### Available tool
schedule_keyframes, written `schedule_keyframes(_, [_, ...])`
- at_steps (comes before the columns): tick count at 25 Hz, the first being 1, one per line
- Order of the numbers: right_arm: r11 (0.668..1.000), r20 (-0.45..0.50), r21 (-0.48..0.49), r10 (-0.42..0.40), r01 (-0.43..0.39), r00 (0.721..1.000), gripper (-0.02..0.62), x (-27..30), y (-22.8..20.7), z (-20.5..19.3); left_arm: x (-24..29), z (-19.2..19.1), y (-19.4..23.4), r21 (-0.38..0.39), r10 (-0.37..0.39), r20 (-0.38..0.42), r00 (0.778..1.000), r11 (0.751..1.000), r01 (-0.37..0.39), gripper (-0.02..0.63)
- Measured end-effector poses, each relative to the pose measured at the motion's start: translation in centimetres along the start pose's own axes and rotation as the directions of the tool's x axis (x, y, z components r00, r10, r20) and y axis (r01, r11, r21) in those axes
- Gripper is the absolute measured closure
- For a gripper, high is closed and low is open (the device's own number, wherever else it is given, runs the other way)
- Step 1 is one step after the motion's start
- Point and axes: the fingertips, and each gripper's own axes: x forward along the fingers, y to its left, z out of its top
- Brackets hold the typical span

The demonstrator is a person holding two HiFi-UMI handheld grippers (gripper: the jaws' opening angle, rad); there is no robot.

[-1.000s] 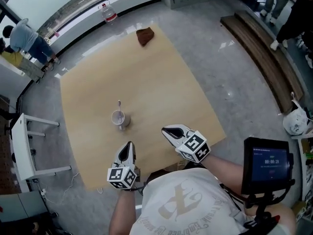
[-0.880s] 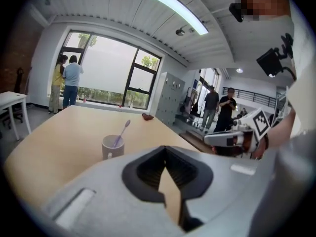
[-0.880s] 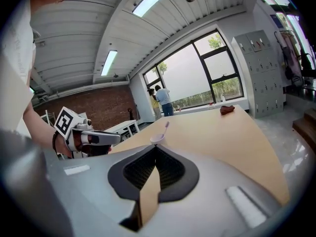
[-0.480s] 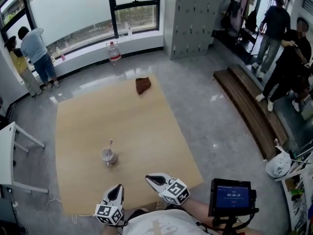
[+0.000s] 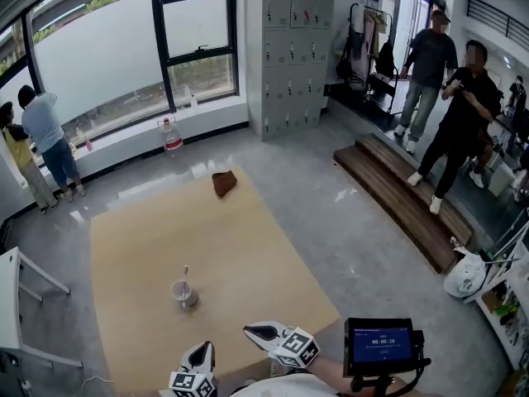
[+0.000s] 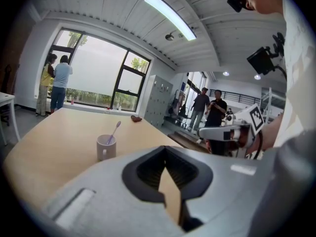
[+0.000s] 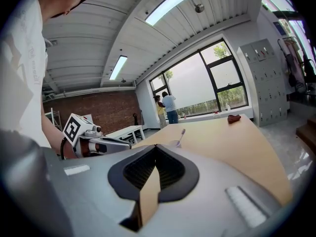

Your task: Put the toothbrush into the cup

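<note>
Shiny grey floor (image 5: 331, 222), big windows (image 5: 107, 64) letting in daylight; tall grey lockers (image 5: 289, 56) by the wall, long low wooden bench (image 5: 397, 193) at the side; white ceiling (image 6: 123, 9) with long lights (image 6: 170, 16), red brick wall (image 7: 94, 107), white table (image 7: 124, 131); wide pale wood counter (image 5: 149, 246) in the middle

One cup (image 5: 181, 293), one toothbrush (image 5: 184, 274), one brown cloth (image 5: 223, 183), one water bottle (image 5: 171, 136)

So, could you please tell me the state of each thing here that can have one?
cup: upright on the table, toothbrush inside.
toothbrush: standing in the cup, leaning to one side.
left hand-held gripper: shut, empty, apart from the cup.
right hand-held gripper: shut, empty, apart from the cup.
brown cloth: crumpled, near the table's far edge.
</note>
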Motion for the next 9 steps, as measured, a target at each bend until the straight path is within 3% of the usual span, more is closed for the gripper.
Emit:
schedule_keyframes(4, [1.0,0.011,-0.012,-0.015,0.016,1.0,0.584,-1.4,0.4,-1.4,0.2,-2.4,-0.4,0.022,-0.014,0.018,1.0,1.0,0.013,0.601])
schedule_keyframes(9, [0.996,-0.001,-0.005,-0.091,0.091,0.996,0.584,-3.8,1.0,-1.8,0.7,-2.6,-2.5,0.016,-0.101,-0.004,0.995,0.995,0.101,0.601])
